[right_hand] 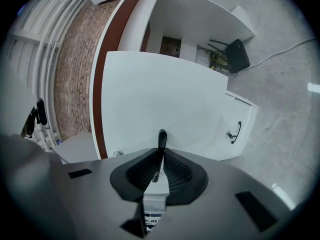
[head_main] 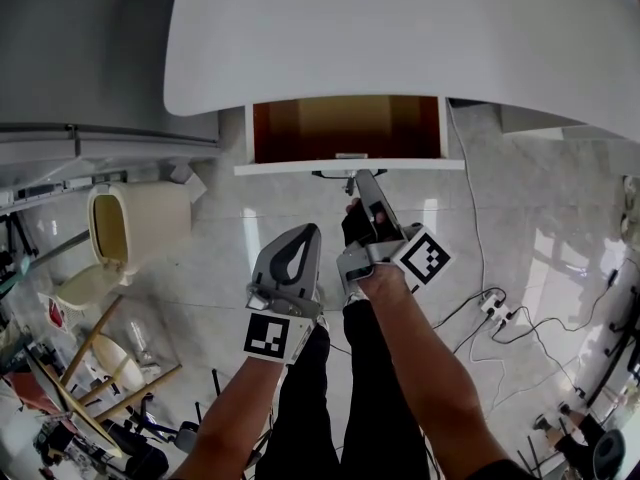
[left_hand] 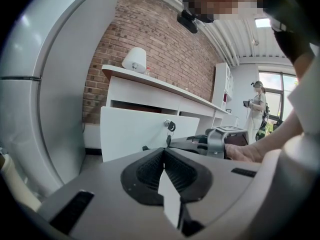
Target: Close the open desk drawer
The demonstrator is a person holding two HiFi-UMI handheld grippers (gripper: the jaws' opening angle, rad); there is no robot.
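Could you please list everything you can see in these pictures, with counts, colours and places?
desk: one, white, across the top of the head view
drawer: one, white front, brown inside, open under the desk
drawer handle: one, black, on the drawer front
key: one, dark, in the drawer's lock
lamp: one, white, on the desk top by the brick wall
bin: one, cream, on the floor left of the drawer
power strip: one, white, on the floor at right, with cables
person: one, far off by the window
left hand-held gripper: one, grey, jaws together, empty
right hand-held gripper: one, grey, shut on the drawer handle
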